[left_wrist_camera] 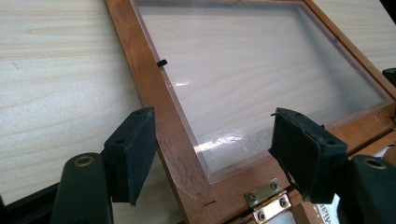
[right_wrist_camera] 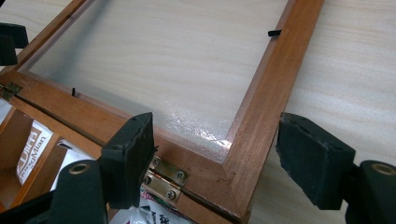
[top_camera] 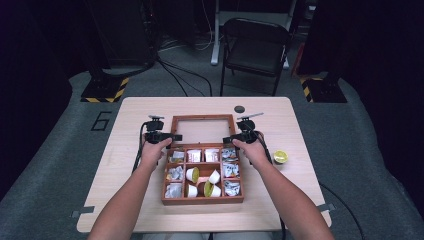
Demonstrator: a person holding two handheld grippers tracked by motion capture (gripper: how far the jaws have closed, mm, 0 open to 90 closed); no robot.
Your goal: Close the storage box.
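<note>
A wooden box [top_camera: 202,200] with a grid of compartments is being kept on the counter [top_camera: 125,145], and its glazed lid [top_camera: 202,118] is being laid fully open and flat on the counter beyond the box, joined to it along the hinged edge. The left tool [top_camera: 161,137] is being held at the lid's left hinge-side corner and the right tool [top_camera: 241,137] at its right hinge-side corner, so each hand is being kept nearest its own side rail. In the left gripper view the left tool [left_wrist_camera: 212,151] is being held released, its jaws spread either side of the lid's left rail [left_wrist_camera: 154,98], one pad close against the rail's outer face. In the right gripper view the right tool [right_wrist_camera: 215,161] is likewise being held released, its jaws straddling the right rail [right_wrist_camera: 273,79] beside a brass hinge [right_wrist_camera: 166,179], neither pad seen pressing. The lid's long axis is being run left to right between the two tools; any lifting would be turned about the hinge line nearest the hands, judging from this layout. A small lime-coloured cup [top_camera: 280,156] is being left apart at the right.
</note>
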